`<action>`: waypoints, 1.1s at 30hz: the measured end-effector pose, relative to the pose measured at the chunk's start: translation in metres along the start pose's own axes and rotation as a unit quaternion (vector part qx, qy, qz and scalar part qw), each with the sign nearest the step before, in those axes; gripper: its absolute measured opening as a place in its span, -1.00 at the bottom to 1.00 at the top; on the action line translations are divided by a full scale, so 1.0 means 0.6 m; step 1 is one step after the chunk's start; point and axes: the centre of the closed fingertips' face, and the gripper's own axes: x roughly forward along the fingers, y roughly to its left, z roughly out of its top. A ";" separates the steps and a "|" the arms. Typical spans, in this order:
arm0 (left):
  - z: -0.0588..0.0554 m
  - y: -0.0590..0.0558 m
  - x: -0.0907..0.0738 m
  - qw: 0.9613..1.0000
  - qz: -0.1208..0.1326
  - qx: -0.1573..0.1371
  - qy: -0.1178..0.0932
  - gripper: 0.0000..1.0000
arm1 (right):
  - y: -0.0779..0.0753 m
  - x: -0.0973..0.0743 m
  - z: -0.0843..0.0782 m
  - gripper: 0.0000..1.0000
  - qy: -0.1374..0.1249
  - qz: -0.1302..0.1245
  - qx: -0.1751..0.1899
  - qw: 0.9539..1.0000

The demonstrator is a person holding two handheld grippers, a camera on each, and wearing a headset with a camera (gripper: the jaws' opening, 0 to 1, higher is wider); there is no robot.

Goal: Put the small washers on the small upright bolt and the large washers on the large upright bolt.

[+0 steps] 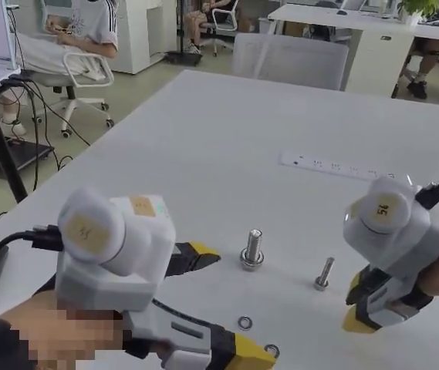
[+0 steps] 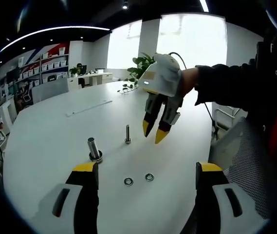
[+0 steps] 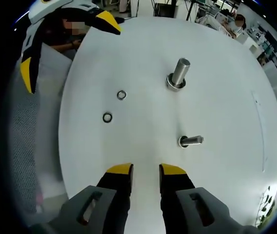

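White table (image 1: 204, 139), power strip (image 1: 335, 166) beyond large bolt (image 1: 252, 250).

Left hand-held gripper (image 1: 232, 304) and right hand-held gripper (image 1: 355, 311): white bodies, yellow-tipped black jaws.

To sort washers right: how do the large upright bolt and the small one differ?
The large bolt has a much thicker shank than the small bolt. The large bolt's base is broader than the small bolt's. The large bolt stands nearer the left claw, the small bolt nearer the right claw. Both are silvery and upright.
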 end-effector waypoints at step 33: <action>-0.010 -0.009 -0.015 1.000 0.008 -0.006 -0.003 0.63 | 0.111 0.063 0.099 -0.56 0.007 0.059 -0.105 0.993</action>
